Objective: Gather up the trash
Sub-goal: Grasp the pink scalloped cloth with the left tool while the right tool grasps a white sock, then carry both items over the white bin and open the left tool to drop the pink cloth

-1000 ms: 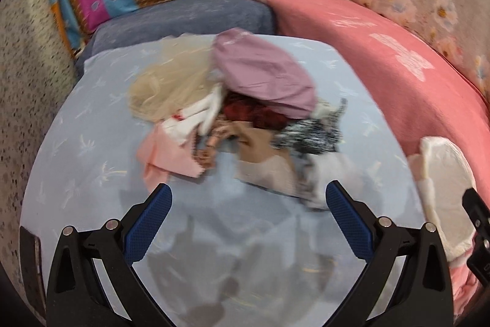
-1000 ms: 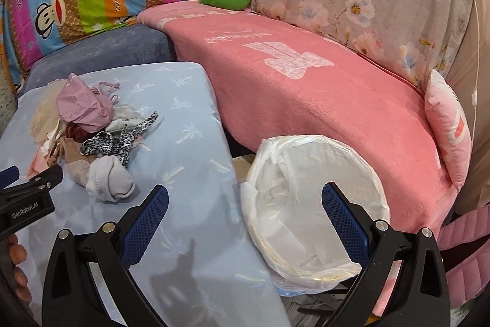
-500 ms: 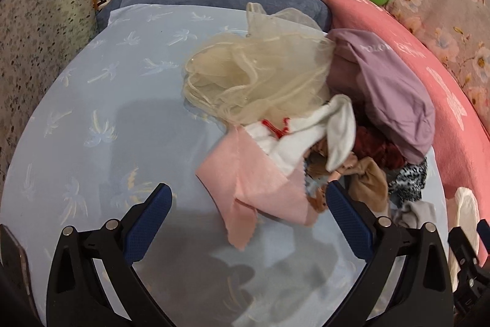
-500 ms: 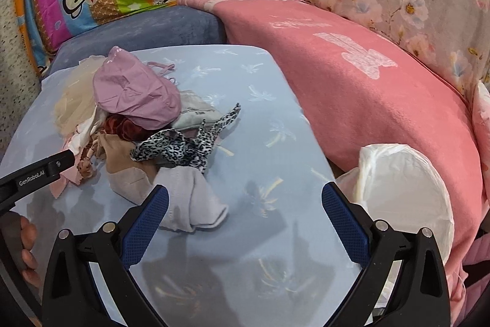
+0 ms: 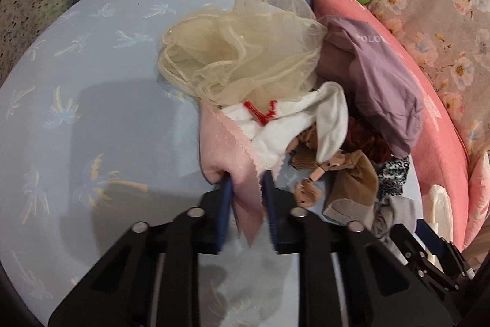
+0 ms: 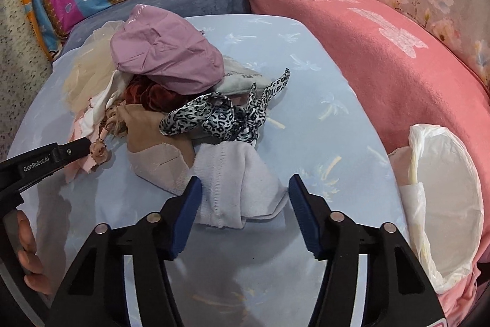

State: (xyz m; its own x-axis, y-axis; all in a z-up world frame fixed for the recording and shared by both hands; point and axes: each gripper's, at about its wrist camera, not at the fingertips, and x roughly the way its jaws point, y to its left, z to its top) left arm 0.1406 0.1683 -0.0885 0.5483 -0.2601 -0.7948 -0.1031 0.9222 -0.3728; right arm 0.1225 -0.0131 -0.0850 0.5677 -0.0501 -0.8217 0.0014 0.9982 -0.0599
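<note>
Pink cloth [image 5: 228, 157] sits clenched in my left gripper [image 5: 246, 189] at the near edge of the heap [image 6: 171, 100]; I judge a slow, straight lift best, since the white rag [image 5: 294, 124] overlaps it. My right gripper [image 6: 245, 198] is released, its fingers astride the pale sock [image 6: 239, 183] on the heap's near side. Cream netting [image 5: 242, 57], a purple cap [image 6: 167, 57] and a leopard strip [image 6: 220, 115] crowd the heap. Right of the heap, off the table [image 6: 306, 75], waits the white bin bag [image 6: 444, 192].
</note>
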